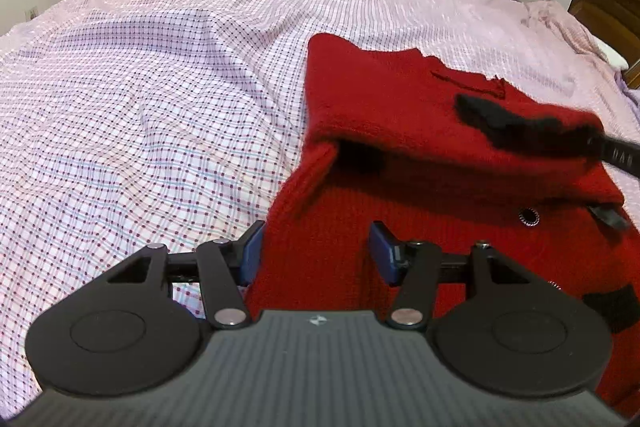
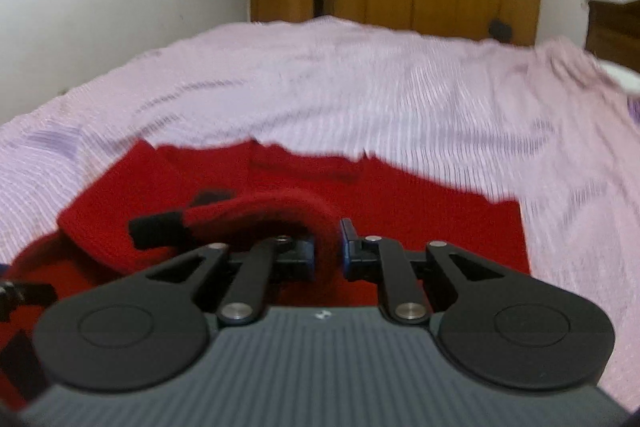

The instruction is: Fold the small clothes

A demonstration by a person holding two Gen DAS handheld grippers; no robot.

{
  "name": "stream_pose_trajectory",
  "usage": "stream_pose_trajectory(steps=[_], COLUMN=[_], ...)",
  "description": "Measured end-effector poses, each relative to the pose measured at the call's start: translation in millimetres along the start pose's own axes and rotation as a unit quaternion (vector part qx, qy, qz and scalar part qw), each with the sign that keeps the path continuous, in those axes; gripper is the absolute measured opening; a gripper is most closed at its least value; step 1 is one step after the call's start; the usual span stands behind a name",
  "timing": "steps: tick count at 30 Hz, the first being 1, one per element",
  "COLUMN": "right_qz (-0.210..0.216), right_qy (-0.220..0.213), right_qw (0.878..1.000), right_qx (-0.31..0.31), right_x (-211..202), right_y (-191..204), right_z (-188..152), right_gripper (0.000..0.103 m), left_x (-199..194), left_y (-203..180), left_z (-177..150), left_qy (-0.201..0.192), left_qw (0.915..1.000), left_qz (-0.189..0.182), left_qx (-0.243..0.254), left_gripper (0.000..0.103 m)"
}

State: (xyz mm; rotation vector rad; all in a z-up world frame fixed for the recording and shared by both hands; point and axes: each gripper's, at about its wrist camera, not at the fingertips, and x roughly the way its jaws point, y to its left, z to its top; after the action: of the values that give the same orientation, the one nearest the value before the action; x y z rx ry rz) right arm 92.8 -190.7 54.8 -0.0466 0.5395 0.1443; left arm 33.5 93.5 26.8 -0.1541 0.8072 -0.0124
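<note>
The sweater is a red knit garment with black trim and a small metal eyelet. It lies on the bed, partly folded: in the left wrist view, one section is raised and doubled over the flat body, leaving a dark open fold at 12 o'clock from centre. Its far edge at 1 o'clock is jagged. The right wrist view is blurred; a rolled red portion sits at centre.
</note>
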Motion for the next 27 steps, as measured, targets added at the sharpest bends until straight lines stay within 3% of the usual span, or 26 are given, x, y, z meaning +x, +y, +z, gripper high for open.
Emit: stream_pose_trajectory(steps=[1, 4, 9, 11, 14, 20, 27], right_qz=[-0.002, -0.003, 0.021, 0.025, 0.014, -0.008, 0.005], right_qy=[0.005, 0.008, 0.030, 0.037, 0.046, 0.053, 0.010], right_qw=[1.000, 0.997, 0.985, 0.987, 0.995, 0.998, 0.998], right_qx=[0.013, 0.078, 0.167, 0.153, 0.086, -0.027, -0.063], right_x=[1.1, -1.0, -4.3, -6.8, -16.5, -50.7, -80.5], right_y=[-3.7, -20.4, -49.8, -48.8, -35.1, -12.8, 10.4], right_z=[-4.4, -14.3, -29.3, -32.2, -33.5, -30.2, -12.8], right_gripper=[0.033, 0.045, 0.046, 0.048, 0.055, 0.055, 0.055], left_x=[0.5, 3.6, 5.2, 4.3, 5.3, 5.4, 8.2], left_y=[0.0, 2.6, 3.4, 1.8, 1.1, 1.5, 0.3], left_z=[0.0, -0.1, -0.4, -0.5, -0.3, -0.4, -3.5], left_qy=[0.001, 0.002, 0.004, 0.003, 0.003, 0.001, 0.000], left_qw=[1.0000, 1.0000, 1.0000, 1.0000, 1.0000, 1.0000, 0.9999], left_qz=[0.001, 0.001, 0.004, 0.007, 0.008, 0.008, 0.010], left_qx=[0.001, -0.002, -0.007, -0.004, -0.002, -0.004, 0.002], left_gripper=[0.061, 0.061, 0.061, 0.061, 0.061, 0.061, 0.063])
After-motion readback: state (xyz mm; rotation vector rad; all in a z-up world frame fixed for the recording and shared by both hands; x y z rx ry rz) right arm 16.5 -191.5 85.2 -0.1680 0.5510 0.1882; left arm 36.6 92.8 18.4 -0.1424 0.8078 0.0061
